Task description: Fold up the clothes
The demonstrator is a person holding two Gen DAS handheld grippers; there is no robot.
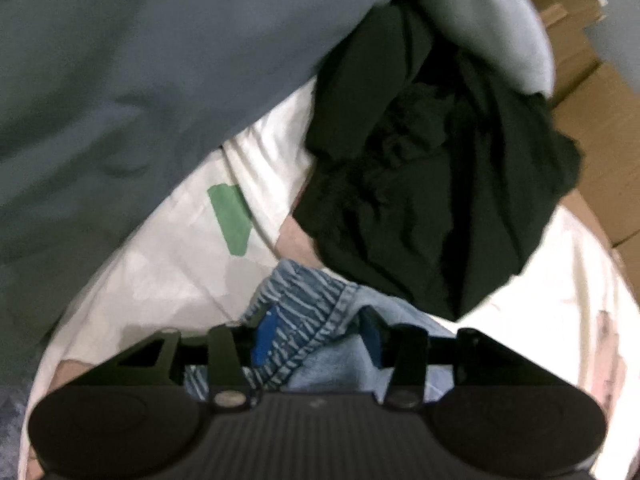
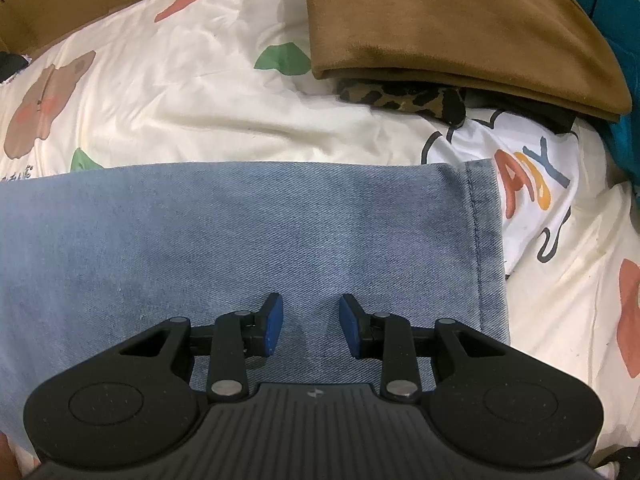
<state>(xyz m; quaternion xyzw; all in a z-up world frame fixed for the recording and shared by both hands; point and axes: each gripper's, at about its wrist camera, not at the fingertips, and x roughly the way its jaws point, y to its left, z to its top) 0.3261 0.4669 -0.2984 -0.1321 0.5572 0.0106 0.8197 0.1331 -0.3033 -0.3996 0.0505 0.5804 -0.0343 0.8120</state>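
Right wrist view: jeans (image 2: 240, 232) spread flat across a cream printed bedsheet (image 2: 180, 100), one leg filling the lower left and middle. Hem (image 2: 484, 240) stitched, running top to bottom at right, its lower end near the gripper body. Far edge of the leg straight, with bare sheet beyond it up to a folded brown garment (image 2: 440, 20). Scrap of leopard-print fabric (image 2: 400, 96) tucked under that brown fold. White garment with coloured letters (image 2: 528, 184) just beside the hem, partly slipped under it. Teal fabric (image 2: 624, 140) at the far right edge. Open sheet above the leg and to the right of the hem; crowded toward the upper right corner.

Right gripper (image 2: 311, 320) pointing steeply down over the leg, fingers (image 2: 274, 320) apart, blue pads facing each other, only flat denim in the gap, nothing pinched.

Left wrist view, blurred: left gripper (image 1: 316, 336) clamped on a bunched fold of the jeans, seam and pale reverse side bulging between the fingers (image 1: 266, 332). Shown only here: black crumpled garment (image 1: 420, 180) just beyond the fold, large grey-blue garment (image 1: 120, 80) covering the upper left, cardboard boxes (image 1: 592, 100) past the bed at right. Narrow strip of sheet free between the grey-blue and black garments.

Shown only in the right view: flat leg, hem, brown fold.
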